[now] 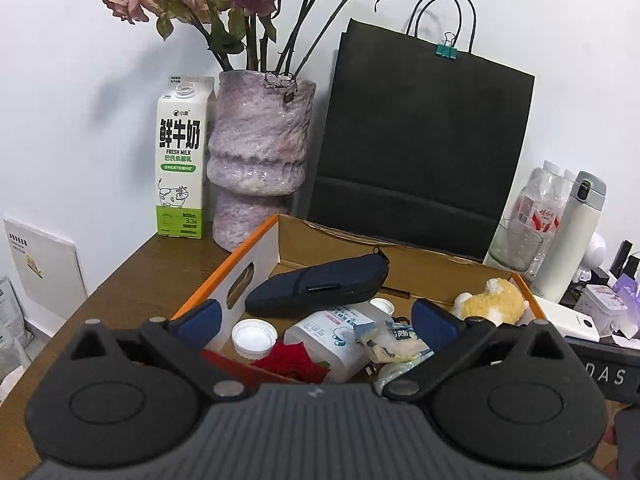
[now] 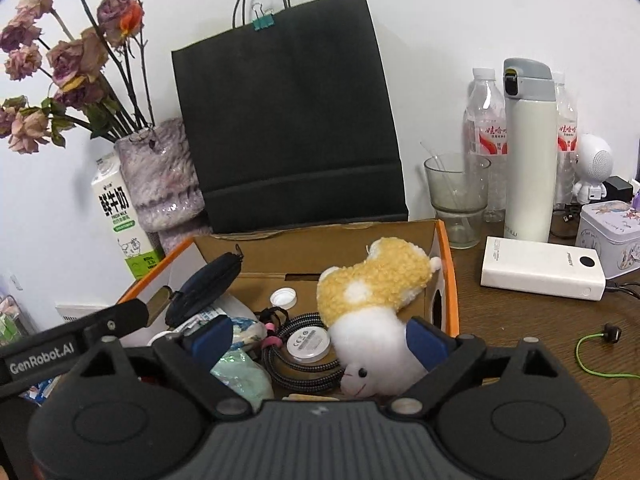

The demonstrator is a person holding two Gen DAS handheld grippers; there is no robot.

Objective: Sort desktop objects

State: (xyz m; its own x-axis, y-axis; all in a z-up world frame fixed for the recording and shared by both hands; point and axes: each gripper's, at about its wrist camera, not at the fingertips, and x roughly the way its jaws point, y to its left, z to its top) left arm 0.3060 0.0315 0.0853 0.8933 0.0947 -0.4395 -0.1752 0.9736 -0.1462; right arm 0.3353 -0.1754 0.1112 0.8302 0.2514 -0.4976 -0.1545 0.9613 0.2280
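My right gripper (image 2: 318, 342) is hovering wide open around the plush toy (image 2: 372, 300).
My left gripper (image 1: 316, 322) is gaping empty over the cardboard box (image 1: 260, 248).

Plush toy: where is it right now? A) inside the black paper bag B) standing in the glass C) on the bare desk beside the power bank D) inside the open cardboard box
D: the yellow and white plush toy lies inside the orange-edged cardboard box, among cables and a bottle cap, and both wrist views show it there.
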